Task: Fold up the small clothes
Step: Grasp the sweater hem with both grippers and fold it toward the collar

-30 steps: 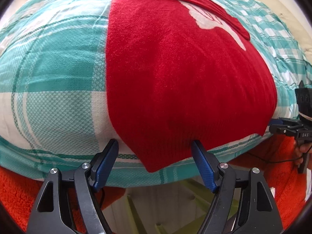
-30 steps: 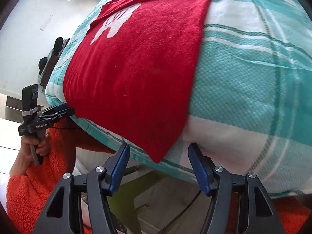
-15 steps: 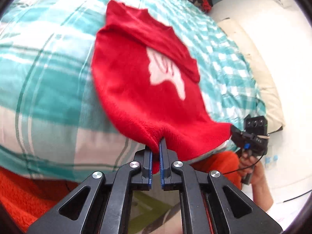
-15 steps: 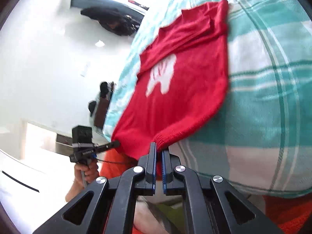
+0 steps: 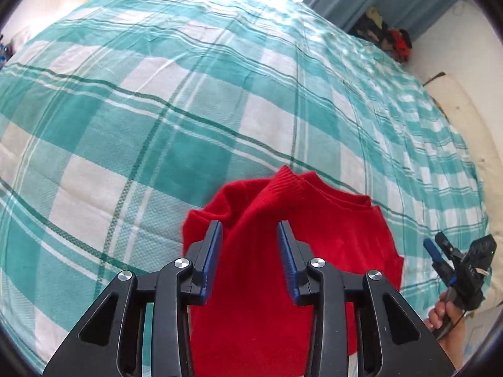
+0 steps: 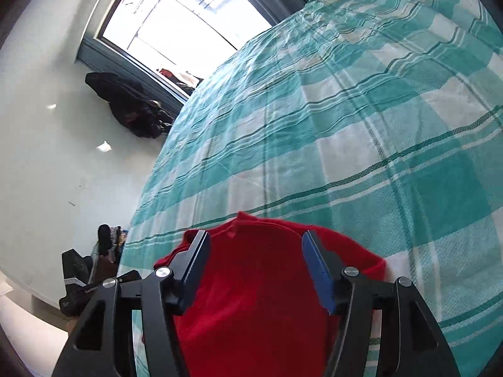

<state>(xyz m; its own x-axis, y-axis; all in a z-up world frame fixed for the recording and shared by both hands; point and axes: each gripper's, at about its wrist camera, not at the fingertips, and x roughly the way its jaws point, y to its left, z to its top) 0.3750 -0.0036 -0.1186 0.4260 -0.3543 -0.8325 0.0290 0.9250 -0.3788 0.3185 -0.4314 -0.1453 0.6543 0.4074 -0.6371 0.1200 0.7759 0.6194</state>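
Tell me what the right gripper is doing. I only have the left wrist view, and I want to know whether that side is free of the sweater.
Observer: The right gripper has its jaws opening. The red sweater lies between and below its fingers, and the pads do not press on it.
Operator: What is past the bed on that side? My view doesn't show it.
Observer: Beyond the checked bedspread, a dark heap sits by a bright window.
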